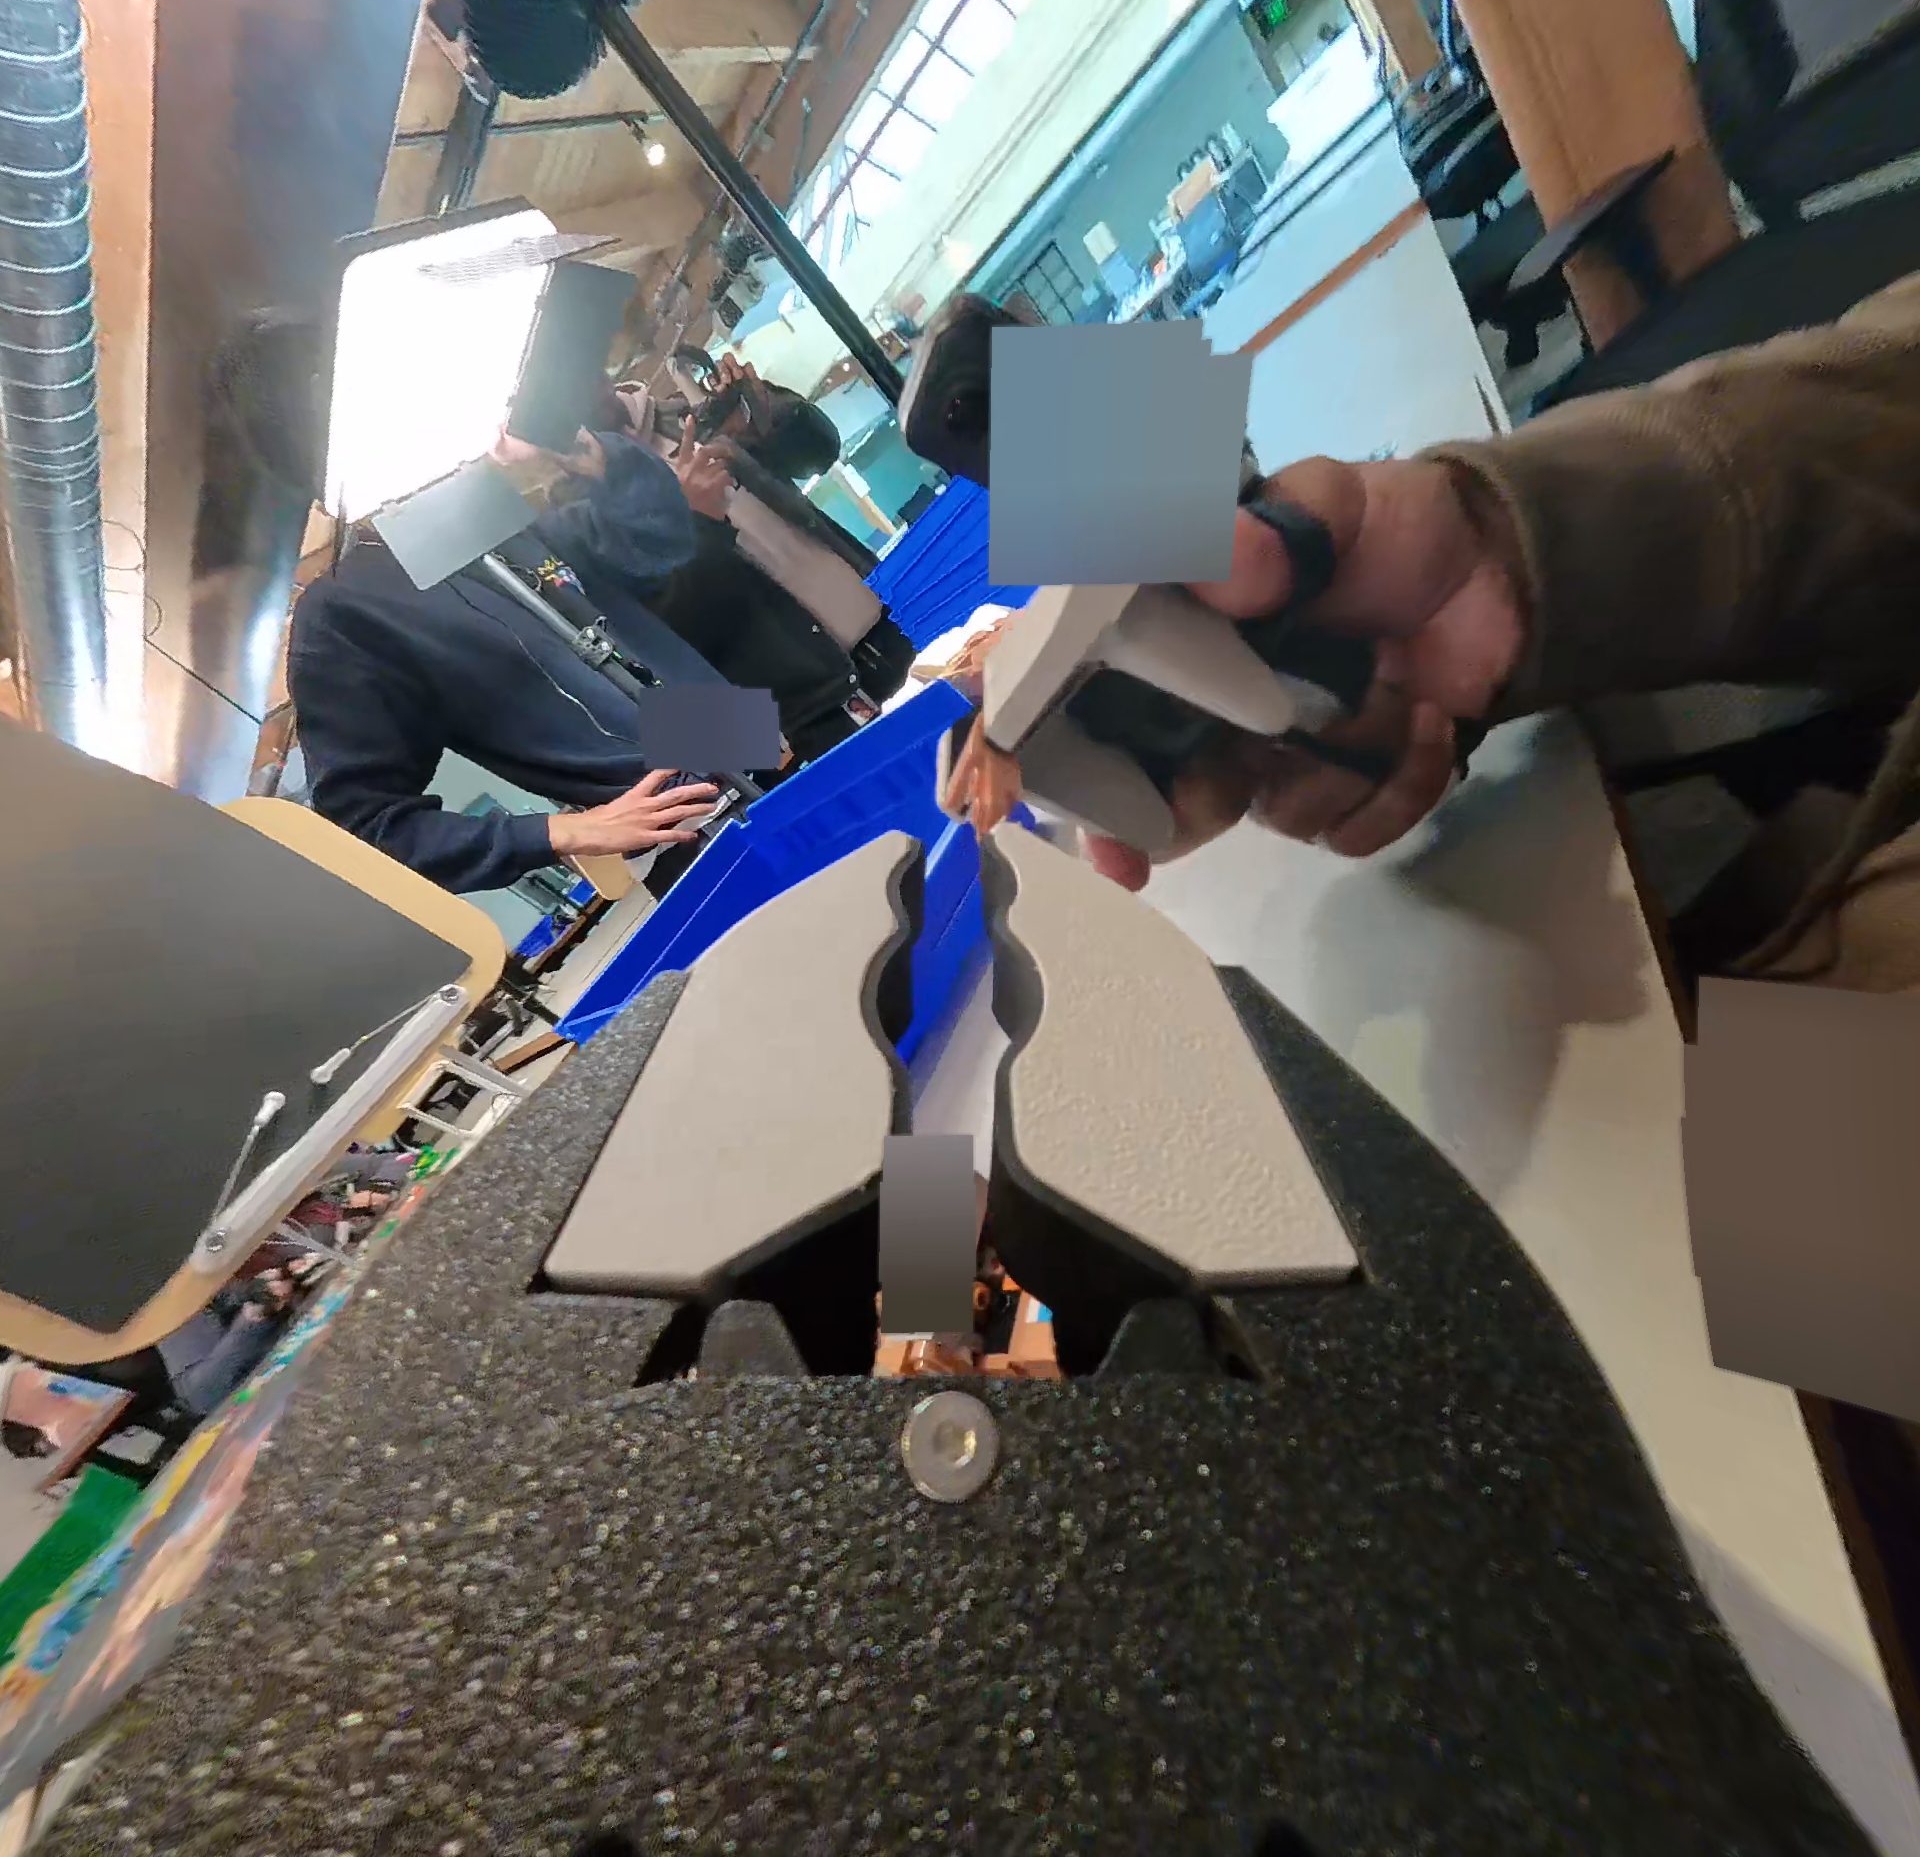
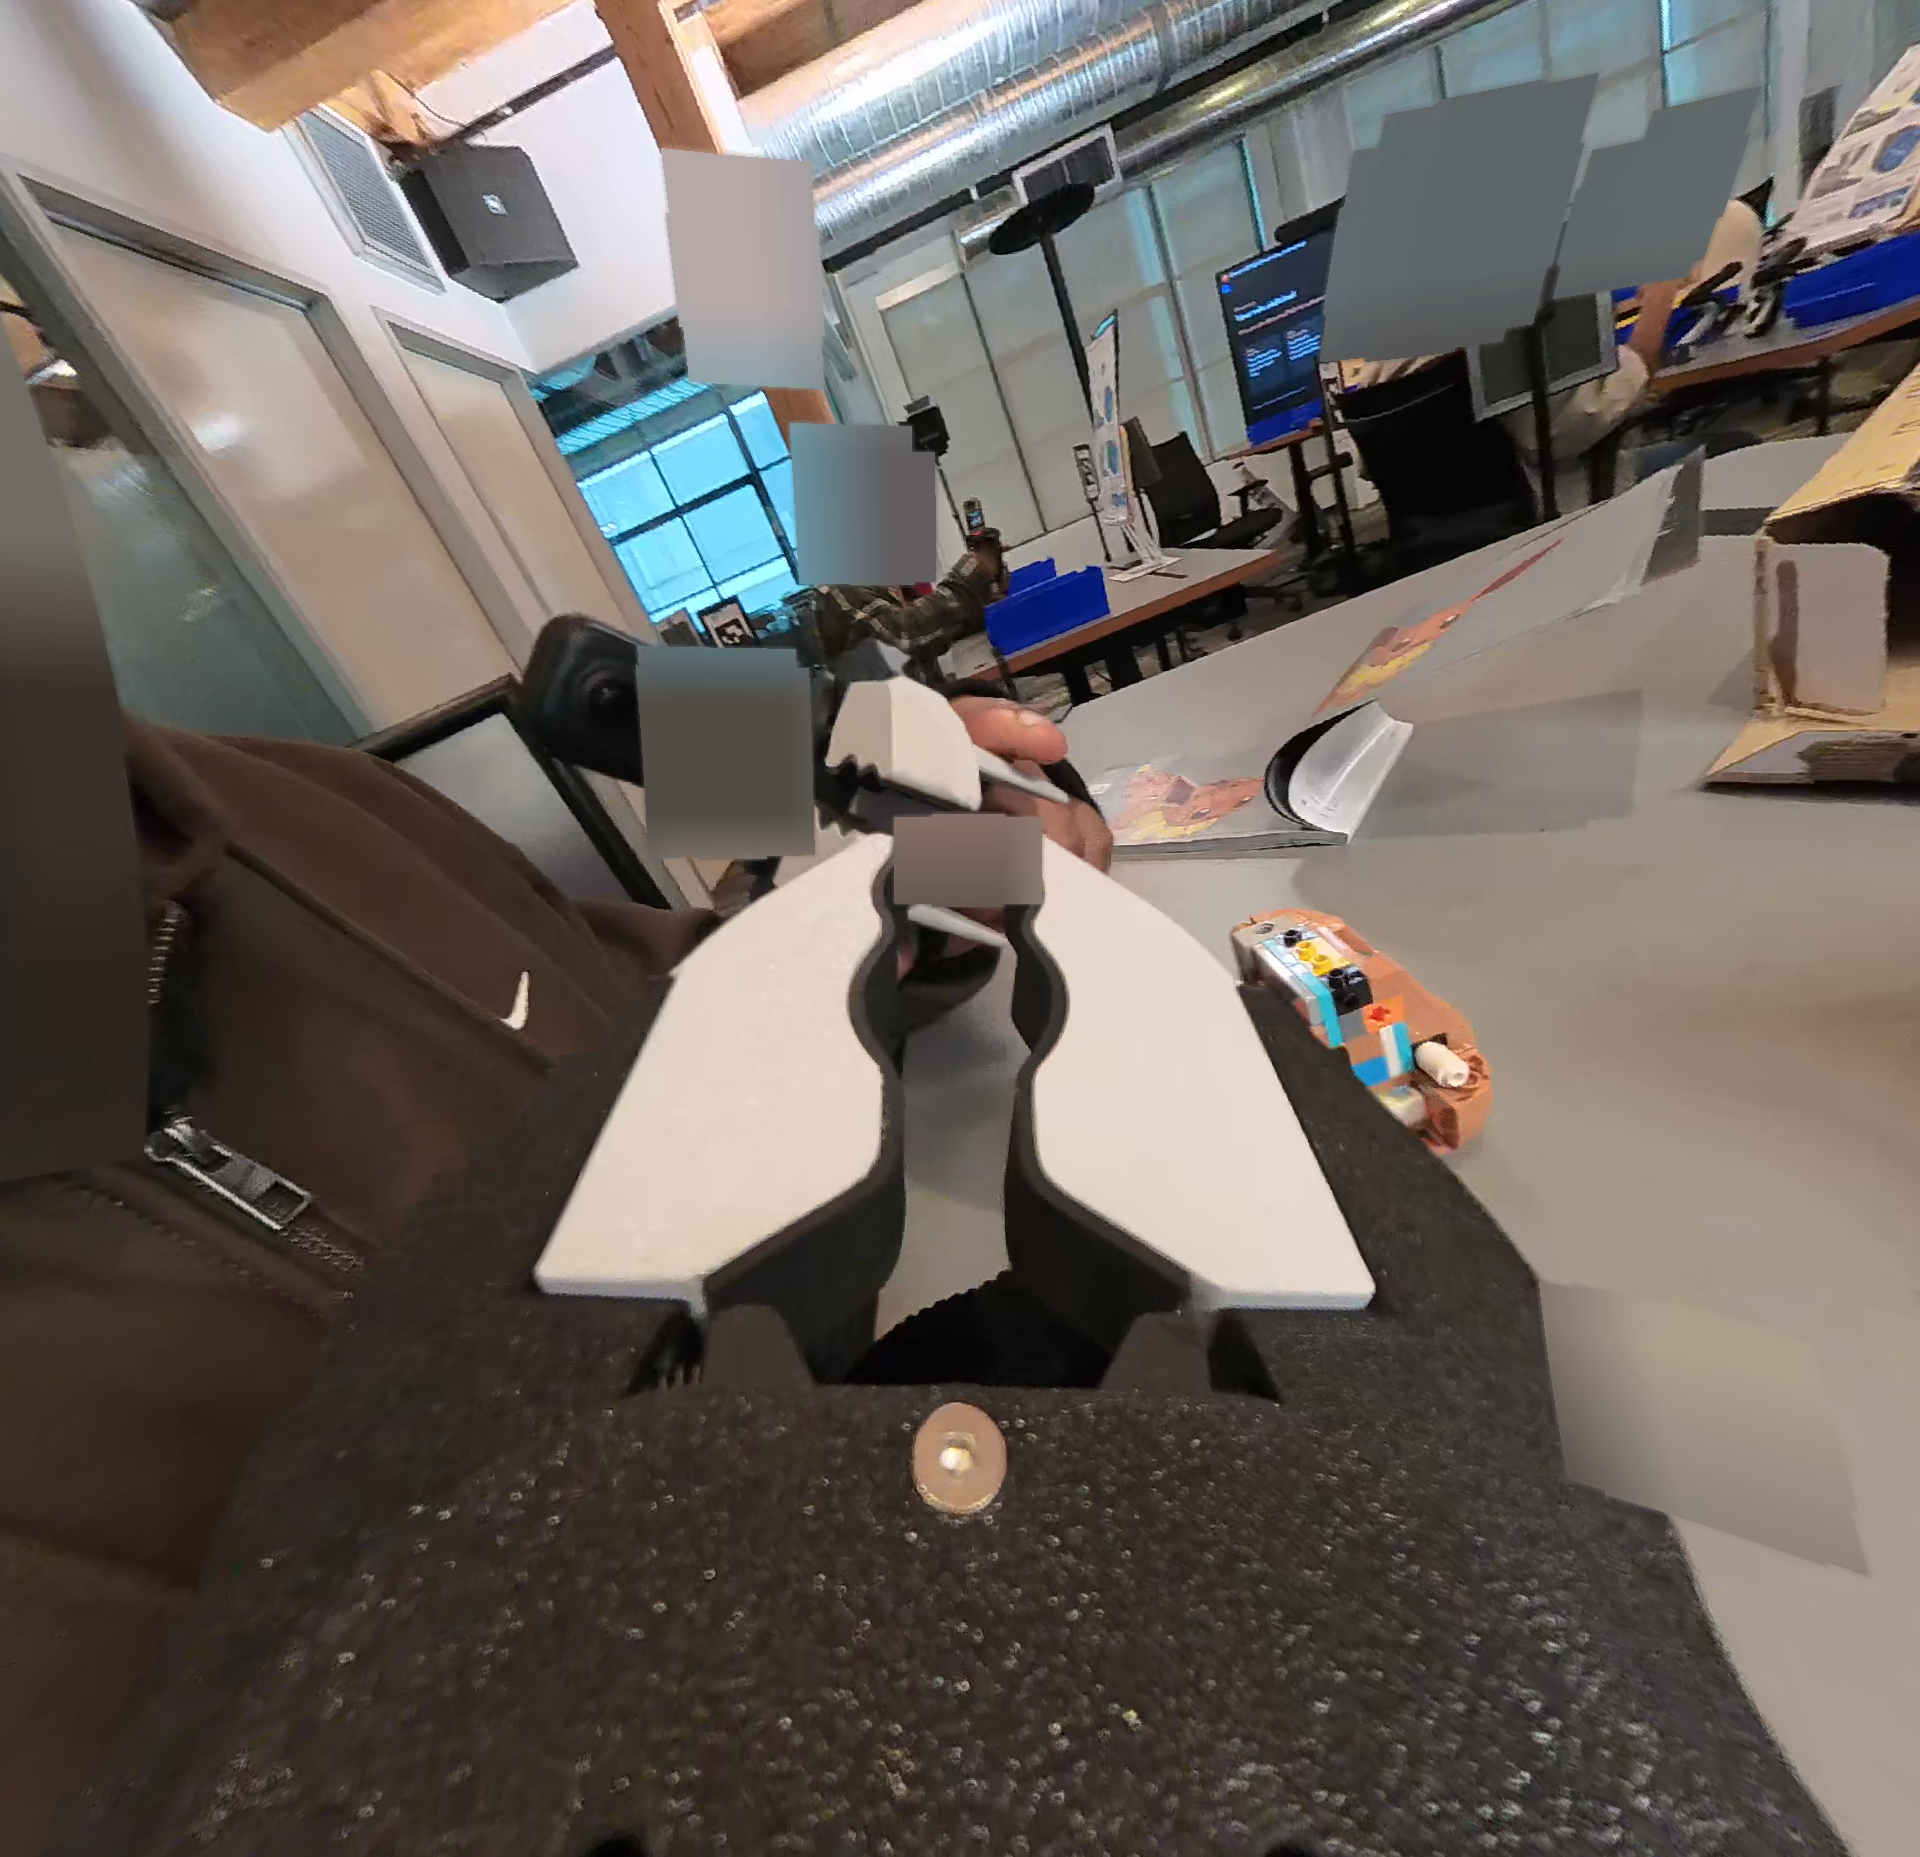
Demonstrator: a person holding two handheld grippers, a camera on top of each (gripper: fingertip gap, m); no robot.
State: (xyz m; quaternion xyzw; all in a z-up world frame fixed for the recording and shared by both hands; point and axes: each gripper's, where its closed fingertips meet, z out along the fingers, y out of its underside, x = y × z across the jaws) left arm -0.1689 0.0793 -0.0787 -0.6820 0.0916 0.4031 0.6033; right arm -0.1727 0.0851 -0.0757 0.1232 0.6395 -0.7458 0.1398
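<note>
Item: my left hand-held gripper (image 1: 951, 851) and right hand-held gripper (image 2: 956, 872), both narrowly parted, empty; brick model (image 2: 1361, 1028) just right, on bench (image 2: 1558, 976).

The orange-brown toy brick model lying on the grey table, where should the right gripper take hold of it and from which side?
Probably across the narrow width of the orange-brown toy brick model, coming from above. It lies flat and elongated on the grey table, so the long side edges give the right gripper opposing faces. Its studded, uneven top and rounded white pieces at the near end look like poorer holds.
</note>
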